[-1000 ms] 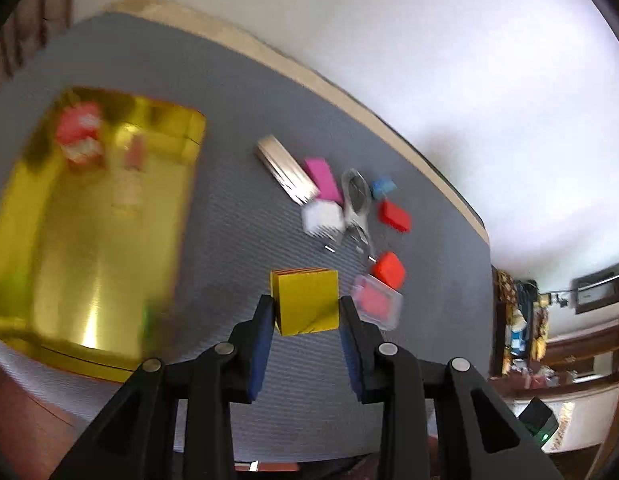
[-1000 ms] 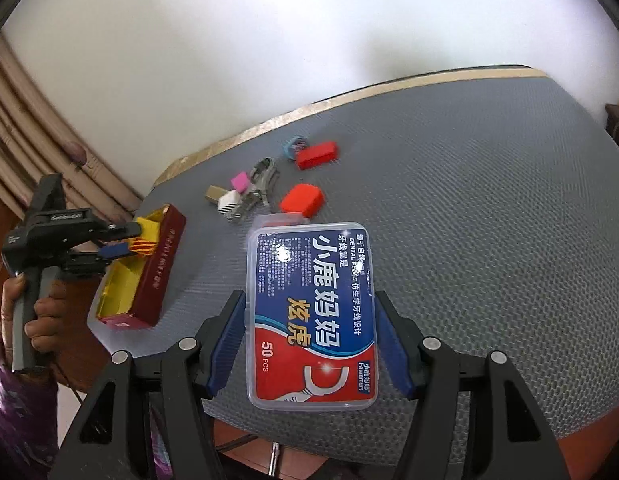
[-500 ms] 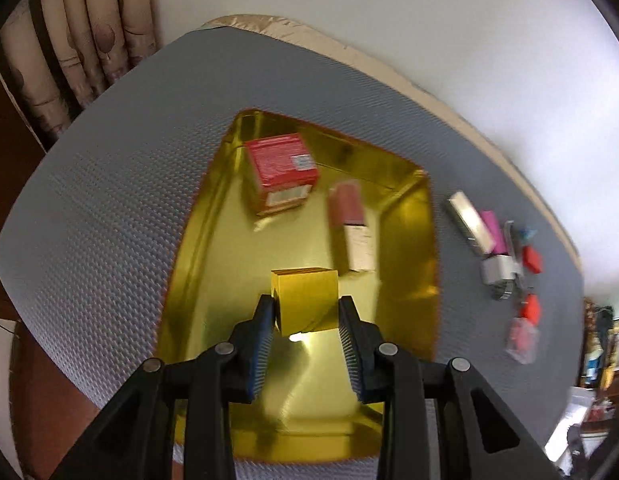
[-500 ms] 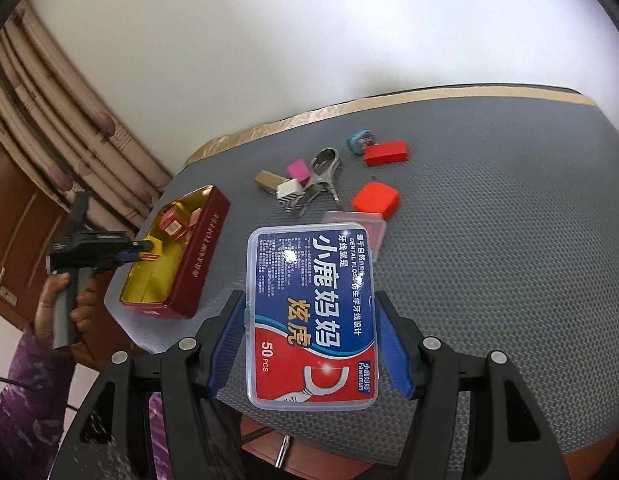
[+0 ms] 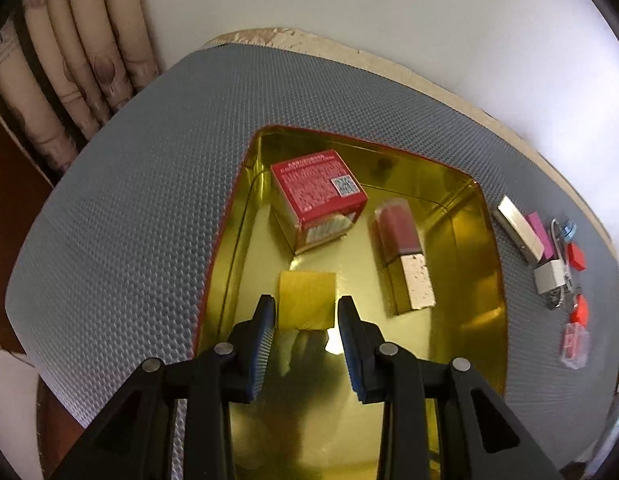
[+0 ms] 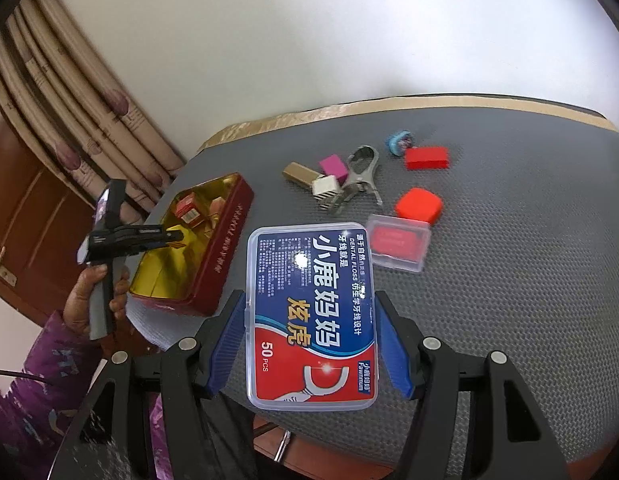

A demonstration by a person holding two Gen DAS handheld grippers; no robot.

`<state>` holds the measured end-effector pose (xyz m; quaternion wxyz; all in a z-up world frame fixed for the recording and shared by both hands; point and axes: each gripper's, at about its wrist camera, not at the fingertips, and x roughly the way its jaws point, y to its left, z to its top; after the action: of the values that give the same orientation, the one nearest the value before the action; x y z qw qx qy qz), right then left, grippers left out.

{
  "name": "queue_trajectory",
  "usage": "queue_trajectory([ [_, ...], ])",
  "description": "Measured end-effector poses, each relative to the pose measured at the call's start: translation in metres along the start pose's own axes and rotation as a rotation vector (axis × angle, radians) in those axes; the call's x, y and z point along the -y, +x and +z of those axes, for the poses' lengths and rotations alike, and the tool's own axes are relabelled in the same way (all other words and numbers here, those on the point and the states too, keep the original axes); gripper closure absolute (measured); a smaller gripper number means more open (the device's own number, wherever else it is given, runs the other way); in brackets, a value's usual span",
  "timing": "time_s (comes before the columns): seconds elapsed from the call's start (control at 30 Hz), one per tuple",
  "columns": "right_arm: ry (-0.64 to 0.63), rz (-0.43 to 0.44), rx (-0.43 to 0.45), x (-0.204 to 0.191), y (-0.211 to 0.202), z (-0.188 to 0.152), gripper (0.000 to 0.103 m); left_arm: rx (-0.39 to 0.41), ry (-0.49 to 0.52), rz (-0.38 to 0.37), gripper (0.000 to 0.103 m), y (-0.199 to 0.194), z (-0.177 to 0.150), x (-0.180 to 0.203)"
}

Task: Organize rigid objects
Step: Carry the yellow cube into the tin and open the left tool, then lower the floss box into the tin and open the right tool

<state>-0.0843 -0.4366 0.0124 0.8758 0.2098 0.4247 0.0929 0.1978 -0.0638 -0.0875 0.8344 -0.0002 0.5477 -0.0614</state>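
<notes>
Bright daylight, wall [image 5: 429,40] blown out toward upper right. Glare spots on gold tin [image 5: 461,208] floor & on floss box [image 6: 311,312] lid. Strong fisheye bending + dark vignette at corners. Slight blur in left view; right view sharp.

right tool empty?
No, the right tool is clamped on the dental floss box, held above the grey mat.
</notes>
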Motion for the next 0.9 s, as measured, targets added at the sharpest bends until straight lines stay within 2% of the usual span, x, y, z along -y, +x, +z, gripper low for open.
queue_trajectory([
  [0.1,-0.018,0.029,-0.008,-0.016,0.006,0.007,0.043,0.014,0.013,0.024,0.065,-0.004,0.0,0.0],
  [0.27,-0.052,0.108,-0.029,-0.051,0.023,0.027,0.043,0.104,-0.052,-0.037,0.064,-0.046,-0.014,-0.01],
  [0.33,-0.071,0.154,-0.044,-0.07,0.038,0.04,0.043,0.169,-0.096,-0.046,0.057,-0.074,-0.029,-0.014],
  [0.37,-0.076,0.173,-0.051,-0.077,0.045,0.045,0.043,0.201,-0.112,-0.039,0.046,-0.087,-0.039,-0.017],
  [0.4,-0.083,0.196,-0.063,-0.086,0.055,0.052,0.043,0.246,-0.124,-0.019,0.039,-0.104,-0.054,-0.017],
  [0.53,-0.075,0.278,-0.137,-0.117,0.109,0.075,0.043,0.387,-0.097,0.044,0.035,-0.141,-0.104,-0.01],
  [0.57,-0.06,0.291,-0.164,-0.124,0.127,0.081,0.043,0.401,-0.088,0.052,0.034,-0.144,-0.111,-0.01],
  [0.73,-0.007,0.294,-0.254,-0.142,0.194,0.094,0.043,0.426,-0.092,0.065,0.034,-0.143,-0.125,-0.015],
  [0.9,-0.022,0.219,-0.266,-0.153,0.23,0.098,0.043,0.357,-0.148,-0.001,0.034,-0.125,-0.122,-0.032],
])
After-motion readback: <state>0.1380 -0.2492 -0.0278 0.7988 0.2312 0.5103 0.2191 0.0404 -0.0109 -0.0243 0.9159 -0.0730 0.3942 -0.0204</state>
